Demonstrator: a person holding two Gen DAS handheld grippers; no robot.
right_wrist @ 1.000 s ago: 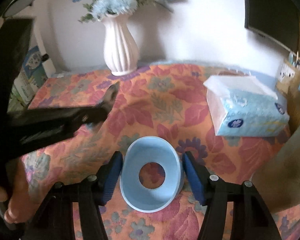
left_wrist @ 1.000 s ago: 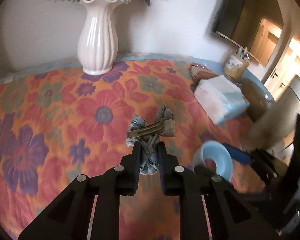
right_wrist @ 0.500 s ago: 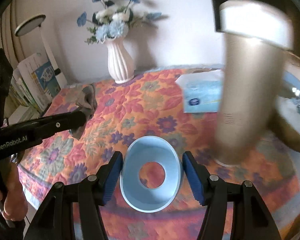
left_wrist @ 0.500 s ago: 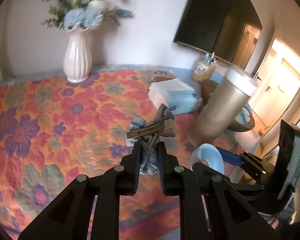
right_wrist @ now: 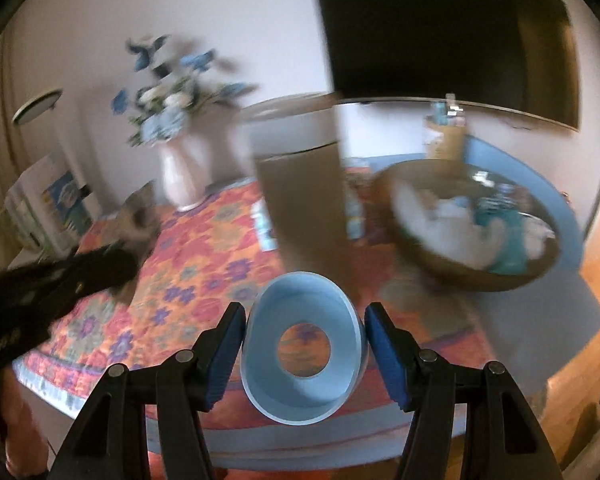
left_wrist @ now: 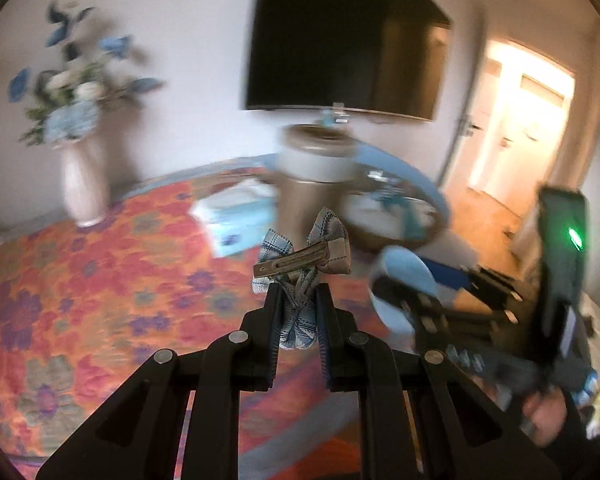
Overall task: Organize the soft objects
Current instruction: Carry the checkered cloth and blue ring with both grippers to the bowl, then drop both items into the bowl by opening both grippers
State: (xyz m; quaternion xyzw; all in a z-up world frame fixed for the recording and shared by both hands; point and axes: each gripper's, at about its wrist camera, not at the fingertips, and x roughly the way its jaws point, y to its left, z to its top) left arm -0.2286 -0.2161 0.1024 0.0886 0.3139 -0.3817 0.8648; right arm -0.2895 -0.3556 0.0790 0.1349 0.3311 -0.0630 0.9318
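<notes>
My left gripper [left_wrist: 298, 294] is shut on a blue plaid fabric bow hair clip [left_wrist: 302, 252] and holds it high above the flowered tablecloth [left_wrist: 100, 272]. My right gripper [right_wrist: 304, 320] is shut on a light blue ring-shaped cup [right_wrist: 303, 350] with a hole in its base; it also shows in the left wrist view [left_wrist: 406, 276]. A brown round basket [right_wrist: 472, 224] with white and teal soft items sits at the table's right end. The left gripper appears blurred at the left of the right wrist view [right_wrist: 52, 280].
A tall tan cylinder with a white lid [right_wrist: 300, 184] stands between the grippers and the basket. A white vase of blue flowers [left_wrist: 82, 184] stands at the back. A tissue pack [left_wrist: 236, 220] lies mid-table. A dark screen [left_wrist: 340, 40] hangs on the wall. A pen holder [right_wrist: 444, 136] stands behind the basket.
Both grippers have risen and pulled back from the table, swinging right toward the basket, each still holding its object. The views are now blurred by motion.
</notes>
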